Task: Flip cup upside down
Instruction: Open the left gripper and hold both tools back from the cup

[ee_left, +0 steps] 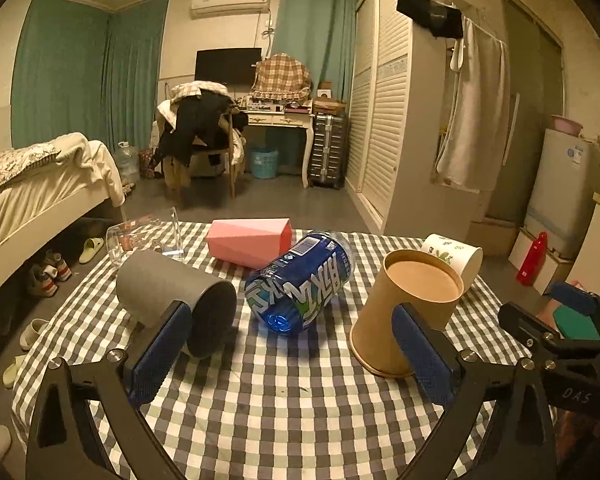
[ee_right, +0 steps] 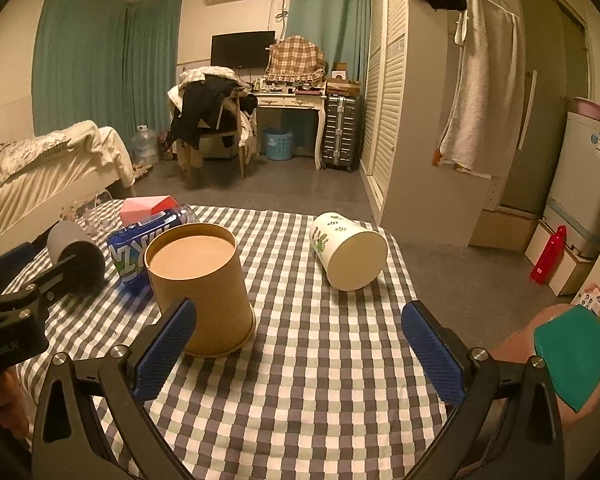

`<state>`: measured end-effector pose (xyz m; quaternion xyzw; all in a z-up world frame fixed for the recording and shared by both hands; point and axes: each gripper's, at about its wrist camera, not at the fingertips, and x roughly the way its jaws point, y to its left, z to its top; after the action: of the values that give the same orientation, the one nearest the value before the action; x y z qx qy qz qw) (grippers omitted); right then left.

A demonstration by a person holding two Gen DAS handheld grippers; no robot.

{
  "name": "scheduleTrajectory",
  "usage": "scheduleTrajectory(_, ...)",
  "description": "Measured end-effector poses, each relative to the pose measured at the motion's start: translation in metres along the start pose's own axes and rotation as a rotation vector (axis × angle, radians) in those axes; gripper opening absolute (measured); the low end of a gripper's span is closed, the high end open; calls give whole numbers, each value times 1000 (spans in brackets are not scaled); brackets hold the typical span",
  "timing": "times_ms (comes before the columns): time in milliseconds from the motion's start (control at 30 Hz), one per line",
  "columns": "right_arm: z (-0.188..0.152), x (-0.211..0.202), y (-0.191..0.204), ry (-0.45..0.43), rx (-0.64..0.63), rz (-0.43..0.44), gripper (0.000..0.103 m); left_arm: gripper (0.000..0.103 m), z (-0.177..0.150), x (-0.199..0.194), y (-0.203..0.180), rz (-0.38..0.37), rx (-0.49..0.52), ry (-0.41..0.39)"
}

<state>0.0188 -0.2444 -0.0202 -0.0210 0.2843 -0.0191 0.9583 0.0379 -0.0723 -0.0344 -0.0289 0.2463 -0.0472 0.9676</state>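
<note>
A brown paper cup (ee_left: 404,312) stands upside down on the checked tablecloth (ee_left: 284,408), base up; it also shows in the right wrist view (ee_right: 204,288). A grey cup (ee_left: 172,292), a blue can-like cup (ee_left: 300,280), a pink faceted cup (ee_left: 248,240) and a white leaf-print cup (ee_left: 456,254) lie on their sides. The white cup (ee_right: 348,250) lies ahead of my right gripper. My left gripper (ee_left: 296,356) is open and empty, between the grey and brown cups. My right gripper (ee_right: 300,352) is open and empty, just right of the brown cup.
A clear glass mug (ee_left: 140,236) lies at the table's far left corner. A bed (ee_left: 40,184) stands left of the table, a wardrobe (ee_left: 384,120) and small fridge (ee_left: 560,192) to the right. A red bottle (ee_left: 532,258) stands on the floor.
</note>
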Motion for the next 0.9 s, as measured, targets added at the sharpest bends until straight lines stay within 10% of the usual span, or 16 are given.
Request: scheduleTrajectory(900,0,-4,-3,-11,4,-23,103,103,1,-2,7,33,-13,-5)
